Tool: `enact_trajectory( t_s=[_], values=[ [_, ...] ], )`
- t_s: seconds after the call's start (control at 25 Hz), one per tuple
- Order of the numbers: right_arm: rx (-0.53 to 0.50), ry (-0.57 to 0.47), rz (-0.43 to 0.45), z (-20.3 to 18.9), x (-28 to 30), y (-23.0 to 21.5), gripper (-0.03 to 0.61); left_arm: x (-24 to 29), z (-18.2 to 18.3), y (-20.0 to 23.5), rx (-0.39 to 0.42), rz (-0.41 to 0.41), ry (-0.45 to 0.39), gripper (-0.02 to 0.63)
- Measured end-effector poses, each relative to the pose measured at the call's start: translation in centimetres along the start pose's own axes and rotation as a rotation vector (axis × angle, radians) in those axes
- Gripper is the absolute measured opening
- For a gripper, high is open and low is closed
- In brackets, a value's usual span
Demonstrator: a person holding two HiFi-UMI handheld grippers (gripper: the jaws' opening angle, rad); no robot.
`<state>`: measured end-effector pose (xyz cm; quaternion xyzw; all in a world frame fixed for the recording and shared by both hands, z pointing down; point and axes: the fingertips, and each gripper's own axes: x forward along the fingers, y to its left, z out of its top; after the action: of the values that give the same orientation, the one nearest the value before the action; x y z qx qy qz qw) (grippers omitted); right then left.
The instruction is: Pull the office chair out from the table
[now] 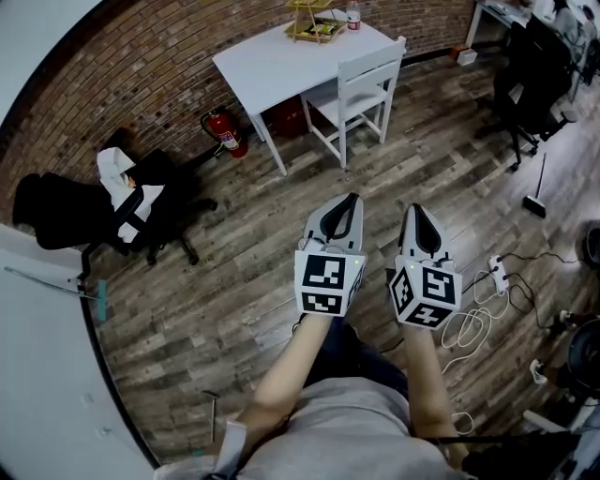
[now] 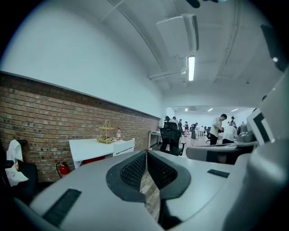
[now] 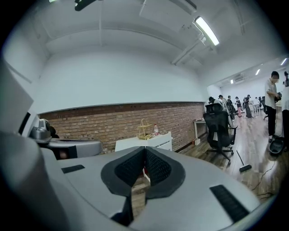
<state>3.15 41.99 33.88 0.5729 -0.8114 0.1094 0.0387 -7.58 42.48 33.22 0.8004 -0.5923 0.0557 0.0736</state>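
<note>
Left claw (image 1: 349,202) and right claw (image 1: 419,214) side by side, held out over the wood plank floor (image 1: 234,281), each on a bare forearm. Left claw jaws pressed together, nothing between them (image 2: 146,154); right claw same, closed and empty (image 3: 145,152)

Black mesh office chair on castors (image 1: 532,70) is well ahead and off to the right of the right claw, just beside a white desk (image 1: 495,13) in the far corner. Neither claw touches it. In the left gripper view it's right of the jaw tips (image 2: 171,137), and in the right gripper view it's far right (image 3: 220,131)

Straight ahead of both claws is a white square tabletop (image 1: 272,61) against the brick wall (image 1: 141,66), with a white wooden chair (image 1: 361,89) tucked at its near side. Yellow wire rack (image 1: 314,21) and a small bottle (image 1: 352,13) on its far edge. Red fire extinguisher (image 1: 225,133) on the floor ahead-left of the left claw, at the wall

Second black chair with a white garment draped on it (image 1: 141,211) well left of the left claw. White power strip with coiled cables (image 1: 497,274) on the floor just right of the right claw
</note>
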Motion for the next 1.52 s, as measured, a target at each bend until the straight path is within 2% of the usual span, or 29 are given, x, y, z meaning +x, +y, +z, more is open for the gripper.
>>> enact_trajectory(
  t_s=[0.36,0.6,1.08,1.52],
  values=[
    [0.015,0.001,-0.015,0.3,4.8,-0.9,0.015,4.4,-0.3,3.0,-0.005,0.002,0.016,0.020],
    [0.022,0.004,-0.036,1.7,11.4,-1.9,0.015,10.0,0.8,6.2,-0.005,-0.013,0.017,0.020],
    [0.014,0.019,-0.047,4.7,25.4,-1.3,0.015,21.8,3.6,14.3,-0.012,-0.051,0.020,0.020],
    [0.000,0.065,-0.063,4.9,31.7,-3.4,0.015,28.5,3.5,16.9,-0.041,-0.063,0.044,0.020]
  ],
)
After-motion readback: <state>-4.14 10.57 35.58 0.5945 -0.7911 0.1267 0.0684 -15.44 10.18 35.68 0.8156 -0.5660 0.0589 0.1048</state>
